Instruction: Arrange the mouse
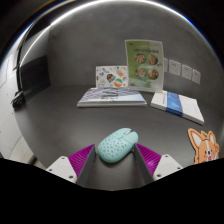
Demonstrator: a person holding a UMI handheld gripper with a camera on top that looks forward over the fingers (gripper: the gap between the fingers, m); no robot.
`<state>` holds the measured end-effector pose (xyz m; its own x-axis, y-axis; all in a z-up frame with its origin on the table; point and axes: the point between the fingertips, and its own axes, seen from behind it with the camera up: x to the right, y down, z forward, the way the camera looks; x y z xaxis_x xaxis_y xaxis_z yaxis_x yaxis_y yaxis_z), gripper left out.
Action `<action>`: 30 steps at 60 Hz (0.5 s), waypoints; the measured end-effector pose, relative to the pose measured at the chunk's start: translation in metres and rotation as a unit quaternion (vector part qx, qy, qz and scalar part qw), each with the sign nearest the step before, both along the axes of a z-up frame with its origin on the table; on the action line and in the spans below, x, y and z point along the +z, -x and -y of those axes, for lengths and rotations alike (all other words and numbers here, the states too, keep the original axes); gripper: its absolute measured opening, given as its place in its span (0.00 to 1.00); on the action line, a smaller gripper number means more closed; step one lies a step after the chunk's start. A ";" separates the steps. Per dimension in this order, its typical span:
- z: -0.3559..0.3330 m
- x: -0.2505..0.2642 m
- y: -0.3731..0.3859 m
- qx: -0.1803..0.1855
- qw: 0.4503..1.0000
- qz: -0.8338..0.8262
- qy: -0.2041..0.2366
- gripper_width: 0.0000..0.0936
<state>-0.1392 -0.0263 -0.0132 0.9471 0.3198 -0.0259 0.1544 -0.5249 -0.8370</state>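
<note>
**Grey table, papers at the back, mouse up front**

The grey table (60, 120) carries a pale green mouse (116, 145) near its front edge. Farther back, an open booklet (110, 96) lies flat, with a white-and-blue book (178, 105) just beside it. A fox-shaped picture (203, 143) sits off to the side, well apart from the mouse.
</note>
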 end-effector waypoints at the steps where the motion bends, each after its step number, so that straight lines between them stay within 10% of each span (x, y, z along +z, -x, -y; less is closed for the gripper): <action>1: -0.004 0.000 0.002 -0.004 1.000 0.000 0.001 0.86; 13: -0.028 0.002 0.014 -0.040 0.999 0.002 0.002 0.83; 17: -0.028 0.002 0.021 -0.024 1.000 0.001 -0.006 0.60; 30: -0.020 0.027 0.030 0.035 0.999 0.002 -0.016 0.44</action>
<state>-0.1692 -0.0068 0.0136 0.9221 0.3867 -0.0117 0.1931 -0.4863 -0.8522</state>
